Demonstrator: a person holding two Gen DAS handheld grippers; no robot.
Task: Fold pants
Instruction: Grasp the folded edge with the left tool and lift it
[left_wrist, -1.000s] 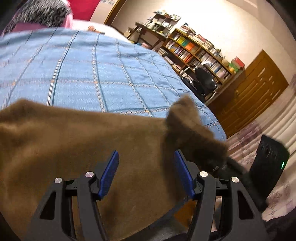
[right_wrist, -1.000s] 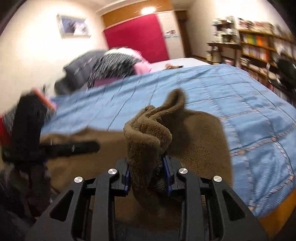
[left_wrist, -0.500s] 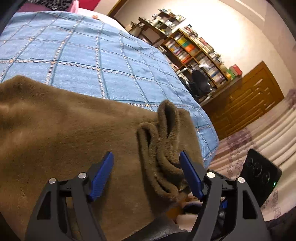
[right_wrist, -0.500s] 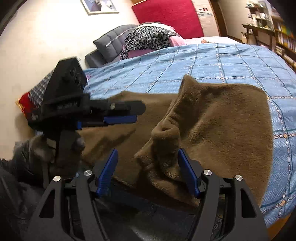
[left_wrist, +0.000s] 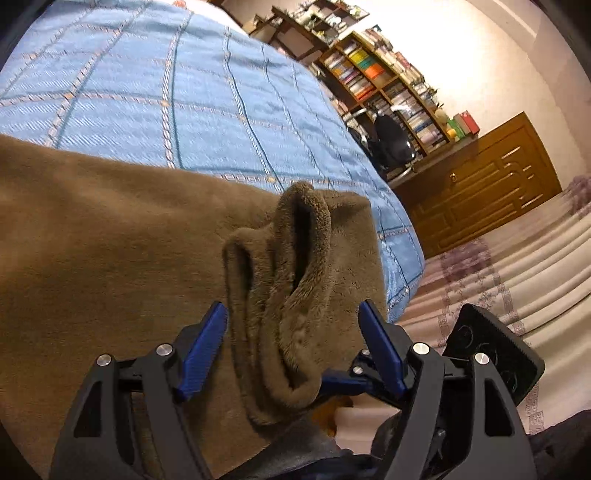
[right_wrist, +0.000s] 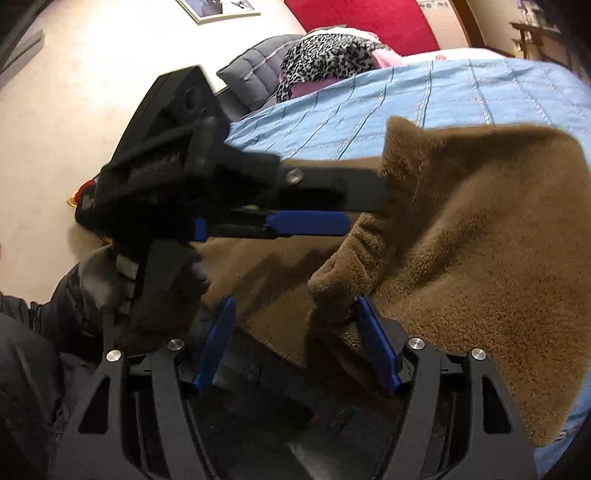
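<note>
Brown fleece pants (left_wrist: 110, 258) lie spread over a blue checked bedspread (left_wrist: 184, 92), reaching the bed's near edge. One bunched, upright fold (left_wrist: 291, 295) of them stands between the blue pads of my left gripper (left_wrist: 291, 325), which is open and does not pinch it. In the right wrist view the same pants (right_wrist: 480, 240) fill the right side. My right gripper (right_wrist: 295, 332) is open, and a rolled edge of fleece (right_wrist: 340, 288) rests against its right pad only. The left gripper (right_wrist: 362, 206), held by a gloved hand (right_wrist: 166, 280), reaches in from the left.
Off the bed's right side are a bookshelf (left_wrist: 388, 74), an office chair (left_wrist: 391, 140), a wooden cabinet (left_wrist: 480, 184) and a patterned rug (left_wrist: 498, 266). Pillows and a leopard-print garment (right_wrist: 321, 59) are piled at the head of the bed. The right gripper's black body (left_wrist: 491, 362) hangs past the edge.
My right gripper, shut on a bunch of fleece a second ago, has opened and let it slump onto the bed. The left gripper opened wider and came down around the fold.
</note>
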